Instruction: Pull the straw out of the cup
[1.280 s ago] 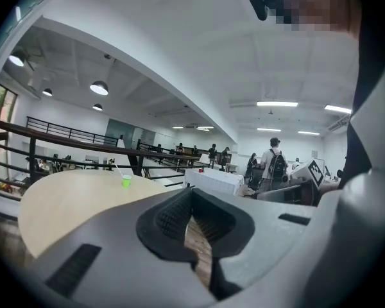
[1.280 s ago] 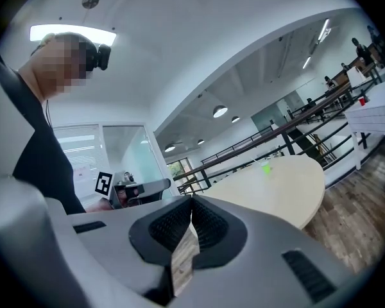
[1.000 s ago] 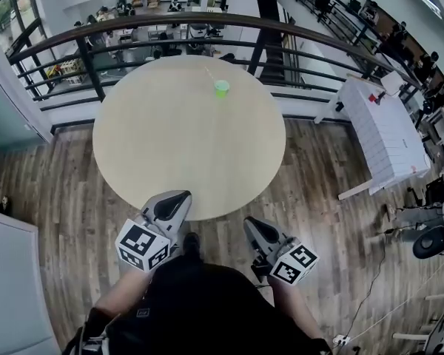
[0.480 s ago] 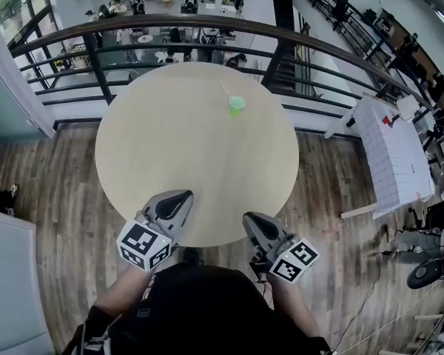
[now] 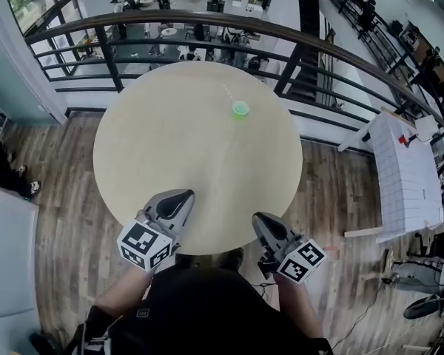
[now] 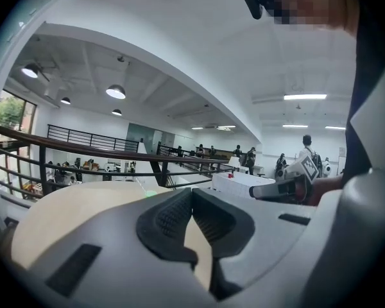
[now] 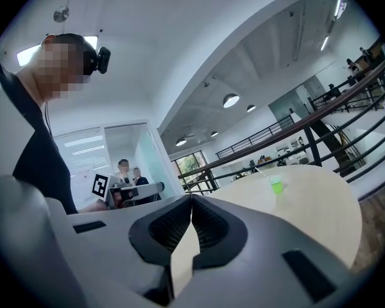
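A small green cup [image 5: 240, 109] stands on the far side of the round beige table [image 5: 170, 161], with a thin white straw [image 5: 228, 93] leaning out of it up and to the left. The right gripper view shows the cup [image 7: 277, 185] far ahead with its straw [image 7: 261, 172]. My left gripper [image 5: 179, 197] hovers at the table's near edge on the left, jaws shut with nothing between them. At the near right edge my right gripper [image 5: 260, 220] is shut and empty too. Both are far from the cup.
A dark metal railing [image 5: 207, 32] curves behind the table, with a lower floor of desks beyond it. A white table [image 5: 407, 176] stands at the right on the wooden floor [image 5: 52, 176]. Cables lie at the lower right.
The table and cup have slid nearer and lower in the head view as I moved forward. Both grippers now reach over the table's near edge, still shut.
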`<state>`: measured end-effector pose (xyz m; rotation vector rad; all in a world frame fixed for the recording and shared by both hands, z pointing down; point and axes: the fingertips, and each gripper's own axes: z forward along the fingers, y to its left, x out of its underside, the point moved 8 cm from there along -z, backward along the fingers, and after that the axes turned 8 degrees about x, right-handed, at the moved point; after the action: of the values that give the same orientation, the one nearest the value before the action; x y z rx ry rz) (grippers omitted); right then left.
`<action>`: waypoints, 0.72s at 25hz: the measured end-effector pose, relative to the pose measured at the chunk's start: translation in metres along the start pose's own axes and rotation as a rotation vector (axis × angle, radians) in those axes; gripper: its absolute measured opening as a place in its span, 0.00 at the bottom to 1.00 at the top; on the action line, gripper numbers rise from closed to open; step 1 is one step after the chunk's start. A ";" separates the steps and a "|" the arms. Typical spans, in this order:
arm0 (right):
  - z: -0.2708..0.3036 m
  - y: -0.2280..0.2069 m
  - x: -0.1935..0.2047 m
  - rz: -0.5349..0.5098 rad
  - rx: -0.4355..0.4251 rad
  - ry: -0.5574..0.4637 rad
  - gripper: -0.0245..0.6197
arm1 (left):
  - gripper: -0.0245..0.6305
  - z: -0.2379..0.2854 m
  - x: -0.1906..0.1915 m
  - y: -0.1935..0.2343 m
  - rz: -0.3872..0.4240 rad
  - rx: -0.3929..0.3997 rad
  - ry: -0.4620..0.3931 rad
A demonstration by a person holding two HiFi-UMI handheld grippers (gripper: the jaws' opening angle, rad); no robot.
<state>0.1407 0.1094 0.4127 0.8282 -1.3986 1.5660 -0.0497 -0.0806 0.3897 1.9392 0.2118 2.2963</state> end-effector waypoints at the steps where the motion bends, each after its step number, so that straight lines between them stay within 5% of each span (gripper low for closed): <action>1: -0.003 -0.012 -0.005 0.002 -0.016 0.006 0.07 | 0.05 0.009 -0.001 -0.005 -0.008 -0.020 -0.006; 10: -0.025 -0.100 -0.045 -0.020 -0.165 0.048 0.07 | 0.05 0.079 -0.018 -0.053 -0.026 -0.149 -0.056; 18: 0.008 -0.125 -0.061 -0.034 -0.263 0.064 0.07 | 0.05 0.102 -0.017 -0.056 -0.030 -0.212 -0.064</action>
<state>0.2788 0.0919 0.4113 0.6347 -1.4963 1.3352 0.0542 -0.0261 0.3793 1.8860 -0.0088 2.1362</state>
